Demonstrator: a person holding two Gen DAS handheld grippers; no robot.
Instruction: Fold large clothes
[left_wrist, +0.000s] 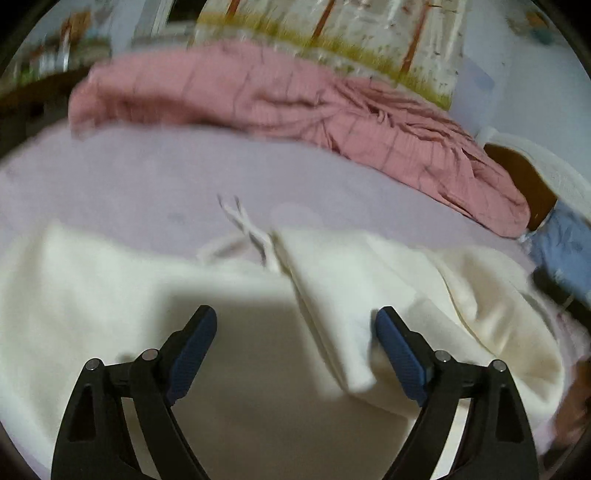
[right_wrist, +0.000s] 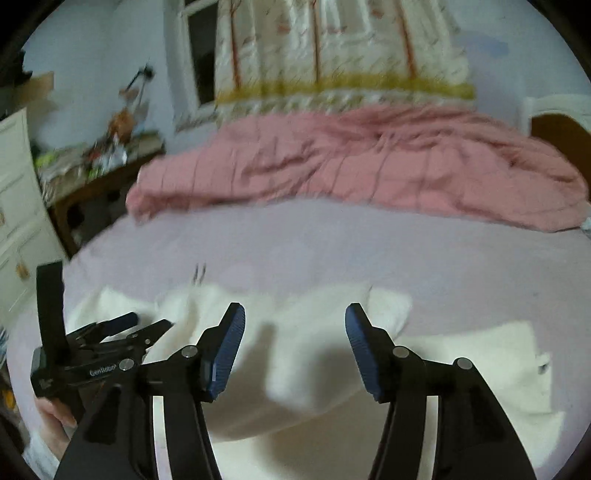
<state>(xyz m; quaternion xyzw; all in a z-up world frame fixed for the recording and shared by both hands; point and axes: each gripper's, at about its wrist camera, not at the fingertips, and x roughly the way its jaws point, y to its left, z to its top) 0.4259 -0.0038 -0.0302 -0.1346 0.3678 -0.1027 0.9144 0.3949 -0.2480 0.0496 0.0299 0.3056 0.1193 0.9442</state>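
Hovering over cream garment (left_wrist: 92, 295) | left gripper (left_wrist: 295, 325) wide apart, empty | right gripper (right_wrist: 294, 325) parted, empty | lettering "GenRobo"

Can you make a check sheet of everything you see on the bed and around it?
Surface: bed with a pale lilac sheet.
Job's things: cream garment spread on the near part of the bed, partly folded over, with a drawstring lying on the sheet.
Clutter: pink blanket bunched along the far side.
Grippers: left gripper open above the garment, holding nothing; right gripper open, holding nothing.
Cables: nothing seen.
Surroundings: patterned curtain behind the bed, messy side table at the left, white drawers, headboard.
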